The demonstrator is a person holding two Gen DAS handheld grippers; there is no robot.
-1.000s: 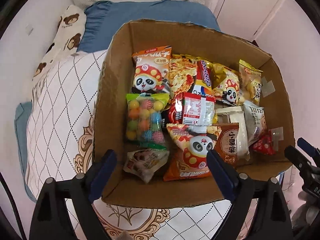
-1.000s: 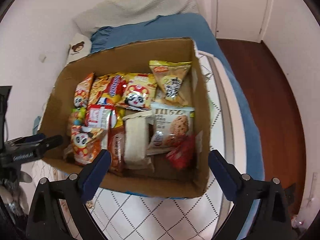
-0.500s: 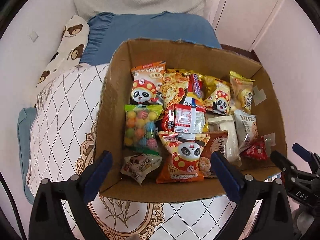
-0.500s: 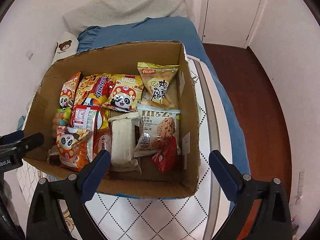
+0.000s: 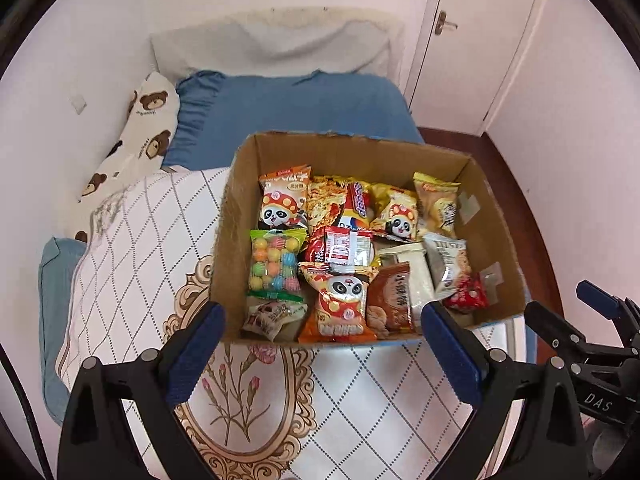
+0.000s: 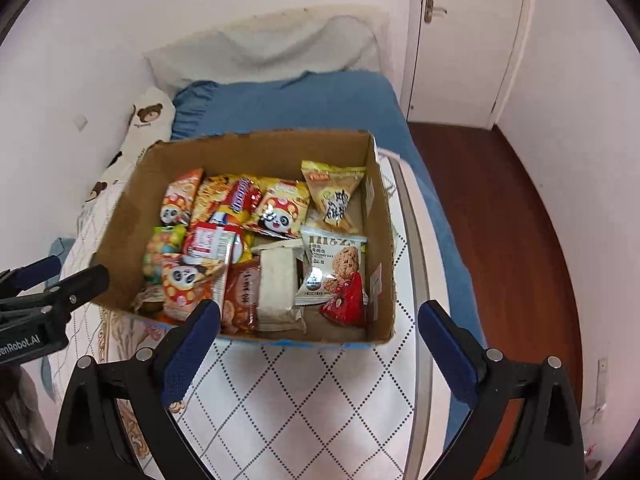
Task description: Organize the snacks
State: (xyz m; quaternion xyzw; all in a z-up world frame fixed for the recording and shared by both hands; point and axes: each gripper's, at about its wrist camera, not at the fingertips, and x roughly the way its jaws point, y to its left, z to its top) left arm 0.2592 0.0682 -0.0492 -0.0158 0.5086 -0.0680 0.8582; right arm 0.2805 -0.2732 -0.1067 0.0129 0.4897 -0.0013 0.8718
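A cardboard box [image 5: 228, 240] sits on a quilted bed cover [image 5: 132, 248] with a diamond pattern, close to the bed's right edge, its snack packets lying flat in rows. Both grippers hover above the cover on the near side of the box, tilted down toward it and touching nothing. The left gripper [image 5: 322, 344] has its blue-padded fingers [image 5: 196, 344] spread wide and empty, framing the box's near wall. The right gripper [image 6: 320, 344] is likewise wide apart and empty, lined up with the box's near right corner.

In the box's near left corner lies a pale packet [image 5: 272, 316], with a bag of coloured candy balls [image 5: 274, 264] behind it. A panda-print packet [image 5: 344, 300] rests against the near wall. A red foil packet [image 6: 348, 300] lies near the right wall, partly over an oat cookie packet [image 6: 332, 264].
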